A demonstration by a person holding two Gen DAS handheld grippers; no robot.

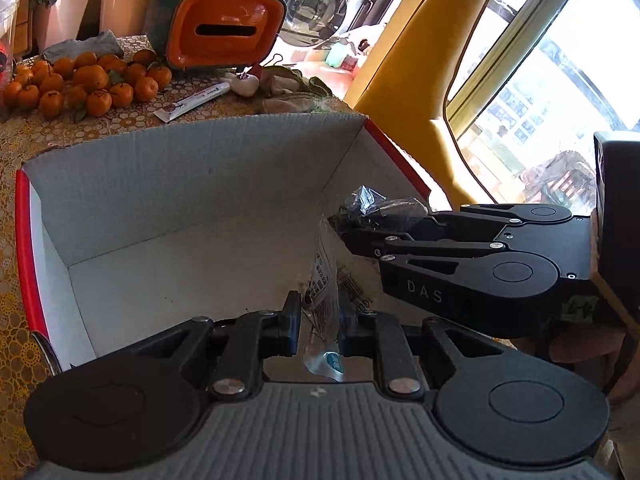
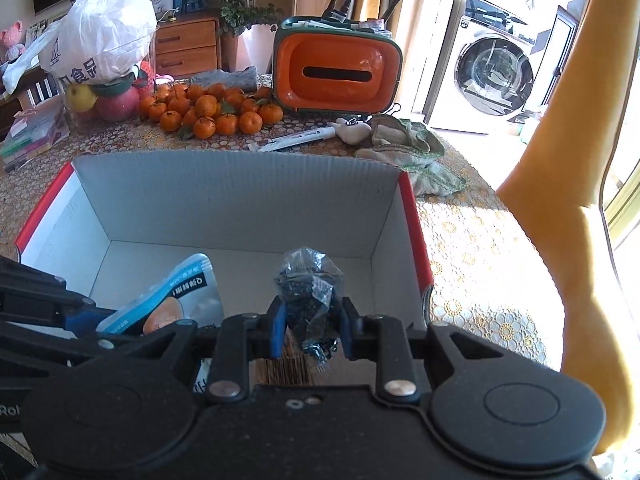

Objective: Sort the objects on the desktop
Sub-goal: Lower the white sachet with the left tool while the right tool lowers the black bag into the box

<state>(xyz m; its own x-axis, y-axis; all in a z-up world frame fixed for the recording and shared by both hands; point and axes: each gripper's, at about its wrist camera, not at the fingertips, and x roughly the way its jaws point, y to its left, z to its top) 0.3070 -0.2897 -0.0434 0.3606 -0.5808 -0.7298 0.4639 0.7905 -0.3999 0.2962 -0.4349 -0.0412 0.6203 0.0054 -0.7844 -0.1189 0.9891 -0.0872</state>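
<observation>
An open cardboard box (image 1: 192,168) (image 2: 240,188), white inside with red outer edges, stands on the table. My left gripper (image 1: 319,320) is shut on a blue-and-white snack packet (image 1: 322,292) (image 2: 176,300), held over the box's near side. My right gripper (image 2: 310,324) is shut on a small clear bag of dark bits (image 2: 308,284) (image 1: 376,200), also over the near part of the box. In the left wrist view the right gripper (image 1: 346,232) comes in from the right, just above and beyond my left fingers. The box floor that shows is bare.
Behind the box lie a pile of tangerines (image 2: 212,110), an orange tissue box (image 2: 336,74), a white tube (image 2: 296,138), a crumpled cloth (image 2: 408,140) and a white plastic bag (image 2: 100,36) over apples. A yellow chair (image 2: 560,160) stands at the table's right edge.
</observation>
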